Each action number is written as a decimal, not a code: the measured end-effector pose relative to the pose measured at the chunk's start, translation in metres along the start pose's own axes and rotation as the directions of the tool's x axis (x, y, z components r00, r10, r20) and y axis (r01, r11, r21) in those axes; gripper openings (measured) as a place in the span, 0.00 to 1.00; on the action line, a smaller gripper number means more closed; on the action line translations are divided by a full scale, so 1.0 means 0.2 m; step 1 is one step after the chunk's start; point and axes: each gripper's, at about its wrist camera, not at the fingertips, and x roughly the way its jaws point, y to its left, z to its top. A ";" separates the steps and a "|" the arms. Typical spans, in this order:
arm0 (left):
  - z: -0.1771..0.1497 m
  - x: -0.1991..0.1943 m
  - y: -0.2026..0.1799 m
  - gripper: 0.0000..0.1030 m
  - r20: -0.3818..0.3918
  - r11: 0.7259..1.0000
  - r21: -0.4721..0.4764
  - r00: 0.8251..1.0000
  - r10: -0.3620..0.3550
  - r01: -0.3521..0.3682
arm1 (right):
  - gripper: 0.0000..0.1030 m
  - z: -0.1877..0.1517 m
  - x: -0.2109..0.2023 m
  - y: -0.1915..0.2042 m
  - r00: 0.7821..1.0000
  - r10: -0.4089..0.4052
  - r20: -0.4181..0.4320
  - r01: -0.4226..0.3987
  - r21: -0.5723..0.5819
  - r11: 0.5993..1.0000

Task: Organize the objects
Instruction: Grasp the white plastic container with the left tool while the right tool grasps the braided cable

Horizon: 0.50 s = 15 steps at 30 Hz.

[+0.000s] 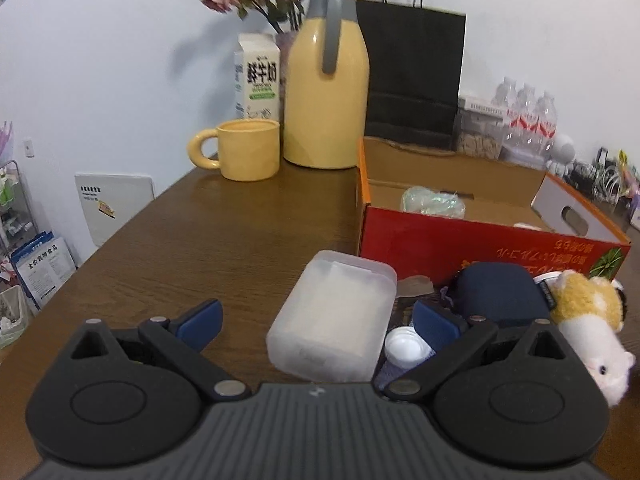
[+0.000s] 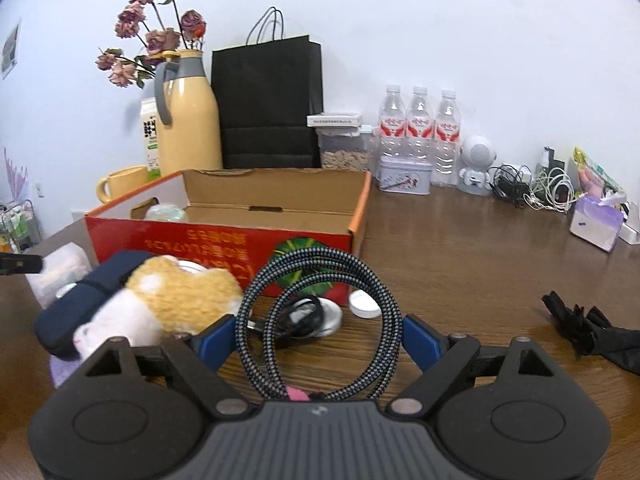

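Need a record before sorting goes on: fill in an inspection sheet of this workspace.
Surface: brown wood-grain table, crowded.
Job's things: open red cardboard box; in front of it a frosted plastic case, navy zip pouch and orange-and-white plush toy.
Clutter: yellow jug, yellow mug, black paper bag, three water bottles.
Grippers: left claw open either side of the frosted plastic case, pads clear; right claw appears closed on the braided cable coil.
Cables: black-and-white braided cable coil, upright; charger tangle by the wall.
Surroundings: white wall.
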 end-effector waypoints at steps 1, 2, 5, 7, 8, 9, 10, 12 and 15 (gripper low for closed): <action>0.01 0.03 -0.01 1.00 -0.008 1.000 0.010 1.000 0.004 -0.004 | 0.85 0.00 0.00 0.01 1.000 0.001 0.001 -0.001 0.000 1.000; 0.02 0.06 -0.01 1.00 -0.019 1.000 0.018 1.000 0.009 -0.009 | 0.85 0.01 0.00 0.02 1.000 0.002 0.002 -0.002 0.000 1.000; 0.05 0.14 -0.01 1.00 -0.054 1.000 0.014 0.999 0.007 -0.007 | 0.85 0.02 0.00 0.05 1.000 0.000 0.002 0.000 -0.003 1.000; 0.05 0.19 0.00 1.00 -0.081 1.000 0.006 0.997 -0.009 0.010 | 0.85 0.02 0.01 0.07 1.000 0.002 0.000 -0.002 -0.007 1.000; 0.05 0.21 0.00 1.00 -0.094 1.000 0.002 0.995 -0.015 0.016 | 0.85 0.02 0.01 0.07 1.000 0.005 -0.001 -0.005 -0.010 1.000; 0.05 0.23 0.00 1.00 -0.105 1.000 -0.003 0.994 -0.016 0.015 | 0.85 0.03 0.02 0.08 1.000 0.010 -0.001 -0.010 -0.013 1.000; 0.05 0.25 0.01 1.00 -0.117 1.000 -0.013 0.993 -0.008 0.006 | 0.85 0.03 0.03 0.09 1.000 0.014 -0.003 -0.014 -0.015 1.000; 0.04 0.26 0.02 1.00 -0.122 0.999 -0.034 0.993 -0.002 -0.002 | 0.85 0.03 0.04 0.11 1.000 0.019 -0.006 -0.019 -0.018 1.000; 0.03 0.26 0.04 0.95 -0.117 0.998 -0.060 0.993 -0.022 0.015 | 0.85 0.04 0.06 0.13 1.000 0.030 -0.009 -0.030 -0.019 0.999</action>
